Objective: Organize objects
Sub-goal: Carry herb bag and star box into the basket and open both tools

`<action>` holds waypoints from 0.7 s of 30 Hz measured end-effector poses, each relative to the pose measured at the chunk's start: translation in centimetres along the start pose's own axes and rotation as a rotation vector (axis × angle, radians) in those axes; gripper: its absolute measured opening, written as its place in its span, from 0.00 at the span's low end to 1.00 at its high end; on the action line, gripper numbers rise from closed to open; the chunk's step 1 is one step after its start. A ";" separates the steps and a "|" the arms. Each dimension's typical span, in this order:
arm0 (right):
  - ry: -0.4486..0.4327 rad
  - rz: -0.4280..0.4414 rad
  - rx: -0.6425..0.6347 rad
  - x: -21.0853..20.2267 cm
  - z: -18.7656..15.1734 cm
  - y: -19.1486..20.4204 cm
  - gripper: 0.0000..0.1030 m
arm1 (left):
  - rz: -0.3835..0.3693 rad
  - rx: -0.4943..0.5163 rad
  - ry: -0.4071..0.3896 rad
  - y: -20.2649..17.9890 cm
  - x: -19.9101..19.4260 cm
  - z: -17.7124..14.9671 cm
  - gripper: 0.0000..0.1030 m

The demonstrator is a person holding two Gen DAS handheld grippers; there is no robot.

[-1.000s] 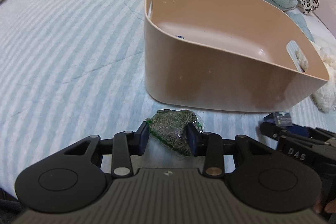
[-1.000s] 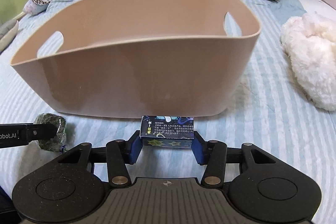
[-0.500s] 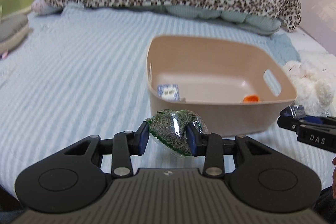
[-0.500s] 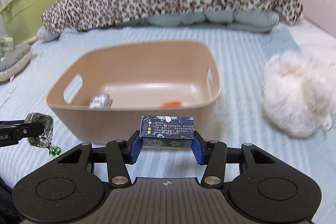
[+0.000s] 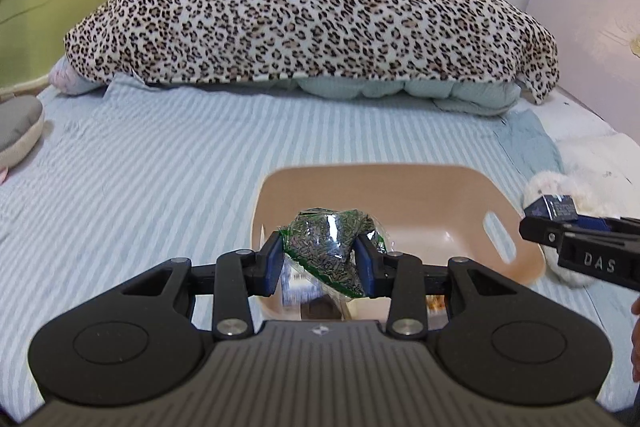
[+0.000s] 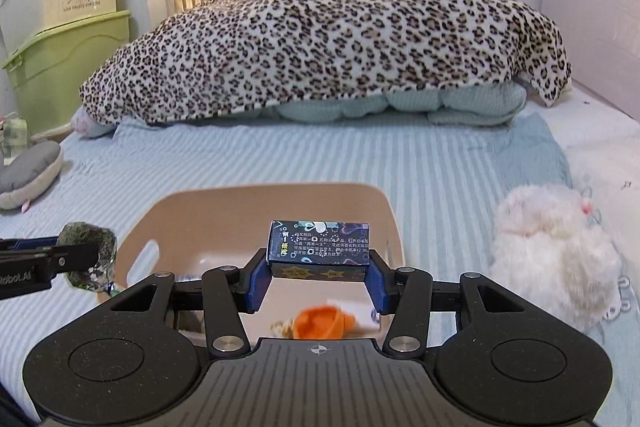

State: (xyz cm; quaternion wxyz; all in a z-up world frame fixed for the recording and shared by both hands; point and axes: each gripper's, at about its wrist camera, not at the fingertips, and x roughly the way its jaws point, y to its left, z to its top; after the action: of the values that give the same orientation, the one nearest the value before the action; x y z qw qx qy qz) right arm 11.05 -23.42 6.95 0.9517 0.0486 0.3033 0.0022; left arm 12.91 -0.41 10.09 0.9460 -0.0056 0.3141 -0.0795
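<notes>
My left gripper (image 5: 320, 263) is shut on a clear bag of dark green bits (image 5: 326, 247) and holds it above the near left part of the tan plastic bin (image 5: 440, 187). My right gripper (image 6: 318, 277) is shut on a small dark printed box (image 6: 320, 247) and holds it above the same bin (image 6: 240, 203). An orange item (image 6: 324, 321) and other small things lie on the bin floor. The right gripper with its box shows at the right of the left wrist view (image 5: 560, 215). The left gripper's bag shows at the left of the right wrist view (image 6: 86, 259).
The bin sits on a bed with a blue striped sheet (image 5: 160, 167). A leopard-print blanket (image 5: 312, 19) is heaped at the far end. A white fluffy toy (image 6: 548, 251) lies right of the bin. A grey cushion (image 6: 28, 175) and green storage boxes (image 6: 68, 67) are at the left.
Both grippers have risen from the bed in front of the bin to above it, each keeping hold of its object. The bin's inside has come into view.
</notes>
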 end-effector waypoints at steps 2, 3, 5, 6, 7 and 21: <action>0.002 0.003 0.003 0.7 0.3 -0.1 0.45 | -0.001 0.006 0.009 -0.4 1.1 0.6 0.39; 0.007 0.003 0.006 1.1 0.3 -0.2 0.45 | 0.003 0.005 0.021 -0.6 1.8 0.7 0.39; 0.019 -0.002 0.007 2.0 0.2 -0.3 0.45 | 0.021 0.010 0.037 -1.0 3.3 0.8 0.39; 0.027 -0.005 0.008 2.5 0.1 -0.4 0.45 | 0.027 0.014 0.046 -1.2 4.0 0.7 0.39; 0.033 -0.009 0.008 2.9 -0.1 -0.4 0.45 | 0.031 0.017 0.057 -1.4 4.7 0.7 0.39; 0.208 -0.041 -0.087 6.9 -2.3 0.8 0.55 | 0.032 0.013 0.268 -1.6 10.8 -1.9 0.39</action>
State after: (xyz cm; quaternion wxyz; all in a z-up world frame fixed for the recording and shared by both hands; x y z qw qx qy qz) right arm 15.38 -22.18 1.18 0.9161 0.0007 0.4010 0.0011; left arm 20.10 -3.62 2.24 0.8968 0.0164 0.4370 -0.0667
